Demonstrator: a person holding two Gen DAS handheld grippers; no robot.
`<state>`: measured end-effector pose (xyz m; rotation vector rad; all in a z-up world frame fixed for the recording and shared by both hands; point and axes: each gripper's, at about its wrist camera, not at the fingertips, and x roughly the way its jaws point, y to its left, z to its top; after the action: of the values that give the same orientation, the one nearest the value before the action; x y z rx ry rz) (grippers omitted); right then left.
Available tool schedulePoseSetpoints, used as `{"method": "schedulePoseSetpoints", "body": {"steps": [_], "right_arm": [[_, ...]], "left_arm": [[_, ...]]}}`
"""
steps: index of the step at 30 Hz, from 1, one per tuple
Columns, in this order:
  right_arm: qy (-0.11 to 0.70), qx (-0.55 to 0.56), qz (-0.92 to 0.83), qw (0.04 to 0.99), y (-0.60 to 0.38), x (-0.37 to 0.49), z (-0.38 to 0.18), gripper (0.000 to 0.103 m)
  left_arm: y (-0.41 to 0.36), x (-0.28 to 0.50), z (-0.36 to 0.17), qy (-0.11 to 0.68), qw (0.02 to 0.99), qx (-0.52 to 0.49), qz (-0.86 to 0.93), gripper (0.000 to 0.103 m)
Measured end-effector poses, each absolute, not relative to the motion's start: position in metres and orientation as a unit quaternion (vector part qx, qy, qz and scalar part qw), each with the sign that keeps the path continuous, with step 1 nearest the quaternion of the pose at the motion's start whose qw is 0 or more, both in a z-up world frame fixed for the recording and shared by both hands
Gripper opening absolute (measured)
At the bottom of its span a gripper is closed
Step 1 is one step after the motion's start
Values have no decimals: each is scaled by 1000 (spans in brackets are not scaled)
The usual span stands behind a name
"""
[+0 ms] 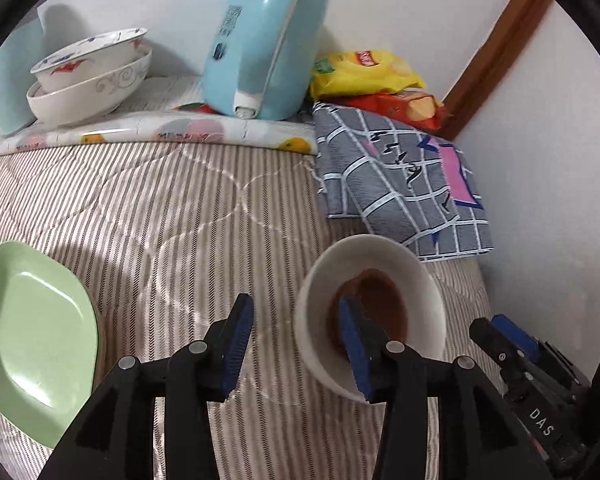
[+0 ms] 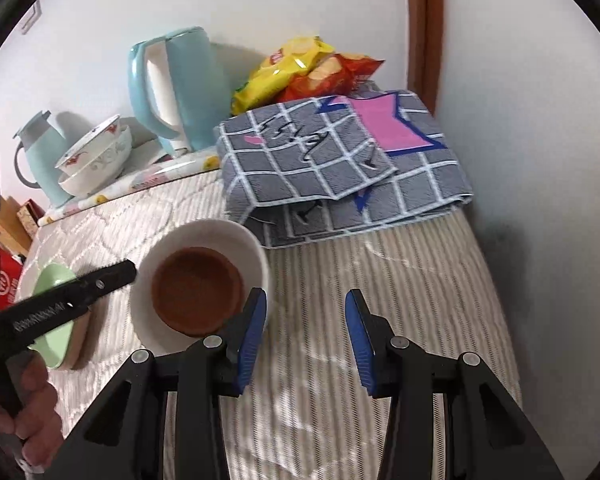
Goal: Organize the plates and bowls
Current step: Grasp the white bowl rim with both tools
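A white bowl (image 1: 380, 264) with a brown inside stands on the striped quilt (image 1: 180, 220); it also shows in the right wrist view (image 2: 220, 236). My left gripper (image 1: 296, 320) is open, its right finger in front of the bowl's left part. My right gripper (image 2: 306, 316) is open and empty, just right of the bowl, its left finger near the rim. A green plate (image 1: 32, 332) lies at the left on something brown, also in the right wrist view (image 2: 52, 276). Two stacked white patterned bowls (image 1: 88, 76) stand at the back left, also in the right wrist view (image 2: 96, 164).
A light blue kettle (image 1: 260, 40) and a blue jug (image 2: 40, 152) stand at the back by the wall. Snack bags (image 1: 368, 76) and a folded grey checked cloth (image 1: 400, 184) lie at the back right. A white wall (image 1: 540, 160) closes the right side.
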<state>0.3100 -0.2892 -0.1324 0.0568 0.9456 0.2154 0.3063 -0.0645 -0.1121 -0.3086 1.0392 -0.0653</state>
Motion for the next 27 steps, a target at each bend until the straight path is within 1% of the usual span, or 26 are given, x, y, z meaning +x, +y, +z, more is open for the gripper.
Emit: {"method": "schedulePoseSetpoints", "body": {"steps": [2, 11, 17, 27], "right_arm": [[459, 29, 110, 881, -284, 314, -135, 39], [486, 18, 122, 865, -265, 332, -148, 18], [501, -17, 107, 859, -253, 338, -159, 17], [533, -33, 100, 840, -242, 348, -179, 17]], "left_arm": [[-63, 308, -114, 497, 855, -149, -33, 42], [-69, 316, -127, 515, 846, -134, -42, 41], [-69, 320, -136, 528, 840, -124, -34, 40], [-71, 325, -149, 541, 833, -112, -34, 40]]}}
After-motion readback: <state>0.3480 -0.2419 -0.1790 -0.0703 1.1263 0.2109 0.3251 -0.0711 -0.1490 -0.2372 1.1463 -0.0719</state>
